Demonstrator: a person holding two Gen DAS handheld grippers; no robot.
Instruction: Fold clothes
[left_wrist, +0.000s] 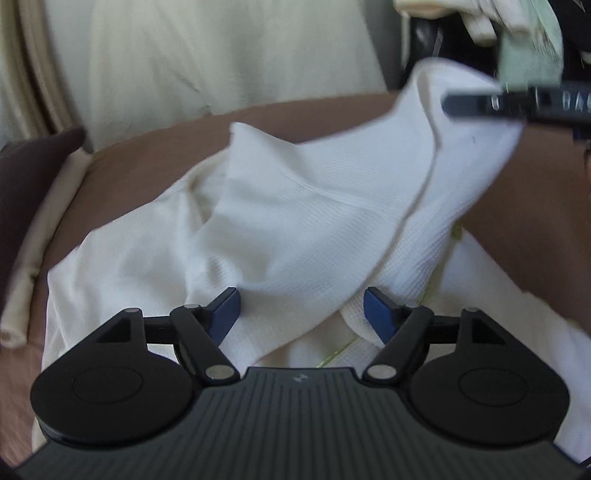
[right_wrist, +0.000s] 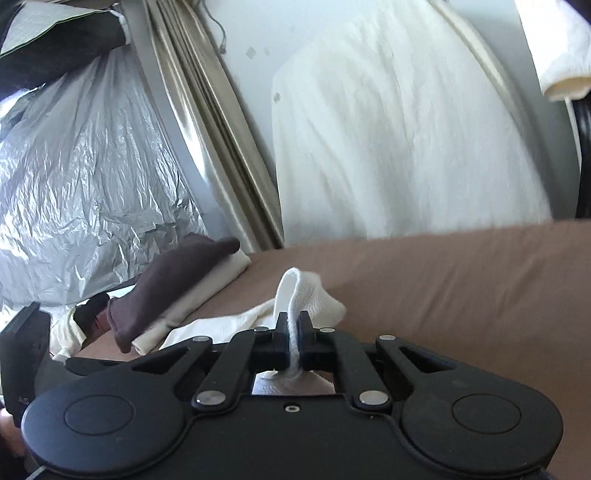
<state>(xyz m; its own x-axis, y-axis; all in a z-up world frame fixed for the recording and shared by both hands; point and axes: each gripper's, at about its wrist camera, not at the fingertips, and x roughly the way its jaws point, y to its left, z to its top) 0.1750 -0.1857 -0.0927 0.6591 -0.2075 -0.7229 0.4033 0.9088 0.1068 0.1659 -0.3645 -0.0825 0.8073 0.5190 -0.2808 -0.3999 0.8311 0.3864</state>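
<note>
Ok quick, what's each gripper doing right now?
Left gripper: open, over the white garment, gripping nothing.
Right gripper: shut on a fold of the white garment.

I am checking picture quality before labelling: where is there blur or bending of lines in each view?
Left wrist view: the white garment and the right gripper above it are smeared by motion. Right wrist view: the hanging white cloth is soft, the curtain leans from fisheye bending.

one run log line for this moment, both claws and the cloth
left claw: open, over white garment | right claw: shut on garment edge, lifted | surface: brown bed
</note>
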